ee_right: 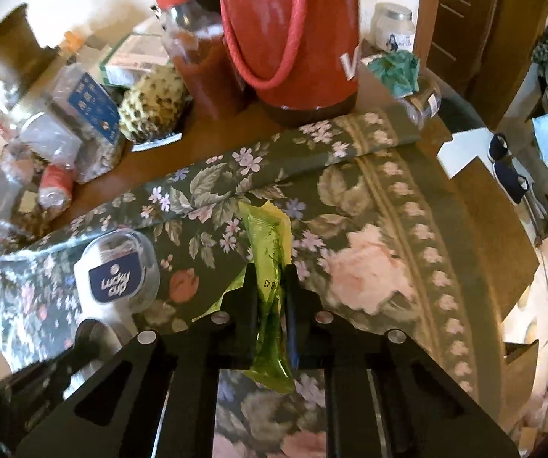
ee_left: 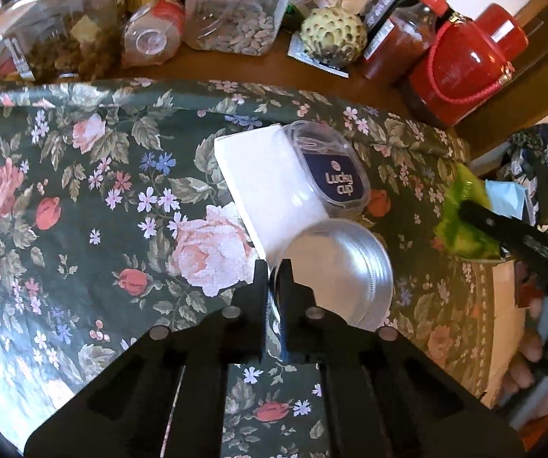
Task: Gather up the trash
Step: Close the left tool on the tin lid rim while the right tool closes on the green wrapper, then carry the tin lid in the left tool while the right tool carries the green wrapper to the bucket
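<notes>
Clear lid (ee_left: pixel 335 175) reads "Lucky cup" in white.

The right gripper (ee_right: pixel 270 286) has its jaws clamped on a crumpled green plastic wrapper (ee_right: pixel 268 267) above the floral-clothed worktop (ee_right: pixel 369 229).

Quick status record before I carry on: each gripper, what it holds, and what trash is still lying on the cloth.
left gripper: shut on the rim of a clear plastic cup, cup tipped on its side
right gripper: shut on a green wrapper, which hangs through the fingers
still on cloth: Lucky cup lid, lying partly over a white box
surface: floral tablecloth
behind cloth: red flask, sauce bottle, custard apple, jars and bags
bin: not in view
</notes>
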A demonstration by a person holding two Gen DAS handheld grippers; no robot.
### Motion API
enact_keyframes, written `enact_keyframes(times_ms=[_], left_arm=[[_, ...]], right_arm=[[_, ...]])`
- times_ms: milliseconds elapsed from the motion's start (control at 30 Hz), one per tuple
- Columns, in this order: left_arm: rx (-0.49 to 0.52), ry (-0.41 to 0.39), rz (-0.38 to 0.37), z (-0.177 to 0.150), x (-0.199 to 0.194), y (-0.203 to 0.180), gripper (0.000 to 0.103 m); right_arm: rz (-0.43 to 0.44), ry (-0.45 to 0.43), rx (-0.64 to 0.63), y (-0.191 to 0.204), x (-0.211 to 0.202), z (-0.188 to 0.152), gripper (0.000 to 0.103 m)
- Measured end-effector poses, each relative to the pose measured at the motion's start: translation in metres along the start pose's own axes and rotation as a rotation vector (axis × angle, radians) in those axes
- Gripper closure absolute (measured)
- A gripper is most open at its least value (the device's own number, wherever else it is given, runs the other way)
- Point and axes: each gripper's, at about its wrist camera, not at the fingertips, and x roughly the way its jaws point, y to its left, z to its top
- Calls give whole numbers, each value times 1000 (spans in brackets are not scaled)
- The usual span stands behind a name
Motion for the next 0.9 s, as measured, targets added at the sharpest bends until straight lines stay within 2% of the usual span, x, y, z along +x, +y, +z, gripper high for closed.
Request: enact_keyframes(times_ms=[133, 267, 333, 467, 700, 900], left_arm=[[-26, -60, 10, -3, -18, -11, 102], [-47, -144, 14, -8, -50, -27, 102], [-45, -180, 19, -10, -65, -36, 102], [-35, -278, 35, -21, -102, -63, 102], [-64, -445, 16, -67, -174, -112, 102], [-41, -526, -1, -109, -222, -146, 102]], right_arm=[[24, -19, 0, -5, -17, -3, 92], [53, -51, 1, -25, -52, -9, 92], [69, -67, -3, -22, -62, -12, 92], [98, -139, -49, -33, -104, -19, 92], [167, -244, -128, -55, -170, -37, 92], [208, -316, -212, -59, -213, -56, 92]])
